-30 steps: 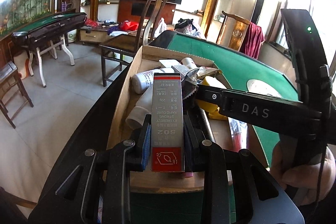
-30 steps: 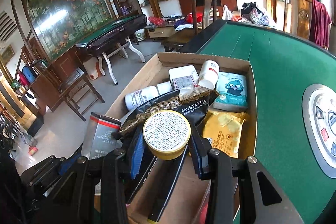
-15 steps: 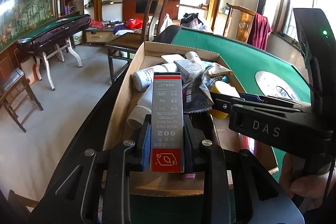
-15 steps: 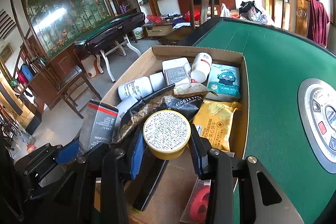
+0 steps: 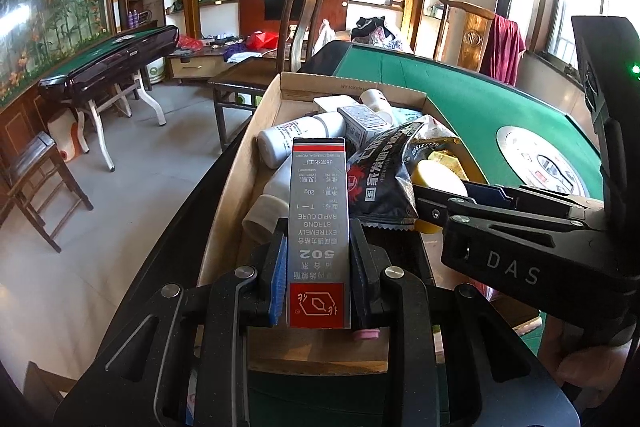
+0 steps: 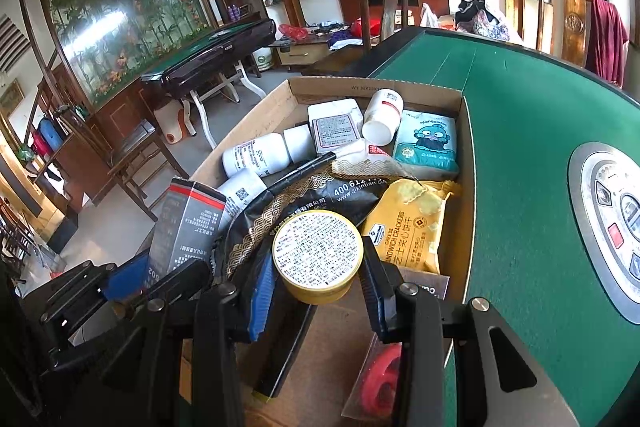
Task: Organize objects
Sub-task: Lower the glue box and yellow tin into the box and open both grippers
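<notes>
The left gripper [image 5: 318, 263] was clamped on a grey glue box [image 5: 318, 227], jaws pressed narrow against its sides, holding it upright over the near end of the carton [image 5: 228, 211]. Beside it, the right gripper [image 6: 318, 283] had its jaws closed on a round yellow tin [image 6: 318, 255], label up, above a black snack bag [image 6: 304, 199]. Further into the carton, on the green table [image 6: 528, 147], lay white bottles [image 6: 256, 155], yellow crackers [image 6: 412, 227] and a tissue pack [image 6: 426, 141].
</notes>
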A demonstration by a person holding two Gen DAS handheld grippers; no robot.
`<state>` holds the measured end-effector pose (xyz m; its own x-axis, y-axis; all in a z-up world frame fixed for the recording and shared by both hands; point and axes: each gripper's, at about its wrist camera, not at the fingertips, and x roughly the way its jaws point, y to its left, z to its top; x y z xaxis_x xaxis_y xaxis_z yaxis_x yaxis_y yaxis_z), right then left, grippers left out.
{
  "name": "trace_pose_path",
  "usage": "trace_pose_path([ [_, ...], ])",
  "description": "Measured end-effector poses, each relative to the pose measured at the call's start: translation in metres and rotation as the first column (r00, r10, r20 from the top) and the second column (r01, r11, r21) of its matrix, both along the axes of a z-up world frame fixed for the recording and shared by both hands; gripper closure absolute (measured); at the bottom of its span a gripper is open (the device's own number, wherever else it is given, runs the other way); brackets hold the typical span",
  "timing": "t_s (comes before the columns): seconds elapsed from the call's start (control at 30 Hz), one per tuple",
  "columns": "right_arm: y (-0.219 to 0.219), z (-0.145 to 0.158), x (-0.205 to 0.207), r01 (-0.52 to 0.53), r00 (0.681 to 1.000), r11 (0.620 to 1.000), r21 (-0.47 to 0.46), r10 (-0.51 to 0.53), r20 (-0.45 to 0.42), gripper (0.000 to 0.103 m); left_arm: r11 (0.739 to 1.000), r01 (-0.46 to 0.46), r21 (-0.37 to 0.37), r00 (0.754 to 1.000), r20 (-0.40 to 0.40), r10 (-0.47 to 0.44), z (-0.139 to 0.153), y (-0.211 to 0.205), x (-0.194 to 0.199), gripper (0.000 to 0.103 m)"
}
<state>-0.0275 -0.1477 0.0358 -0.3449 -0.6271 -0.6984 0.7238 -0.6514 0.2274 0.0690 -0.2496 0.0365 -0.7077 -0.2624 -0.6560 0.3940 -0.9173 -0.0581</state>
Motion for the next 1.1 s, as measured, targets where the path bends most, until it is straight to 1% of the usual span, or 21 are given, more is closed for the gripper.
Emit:
trace_pose_path([
  [0.37, 0.0, -0.001, 0.0, 0.0, 1.0, 1.0, 0.0, 0.0, 0.001, 0.064, 1.0, -0.009, -0.026, 1.0, 0.026, 0.01, -0.003, 0.003, -0.003, 0.076],
  [0.97, 0.006, -0.006, 0.002, 0.004, 1.0, 1.0, -0.001, -0.004, 0.006, 0.064, 0.999, -0.005, -0.039, 0.999, 0.052, 0.007, -0.011, 0.008, -0.007, 0.076],
  [1.1, 0.01, -0.011, 0.004, 0.009, 1.0, 1.0, -0.001, -0.009, 0.008, 0.064, 0.999, -0.005, -0.041, 0.999, 0.054, 0.007, -0.013, 0.009, -0.004, 0.076],
])
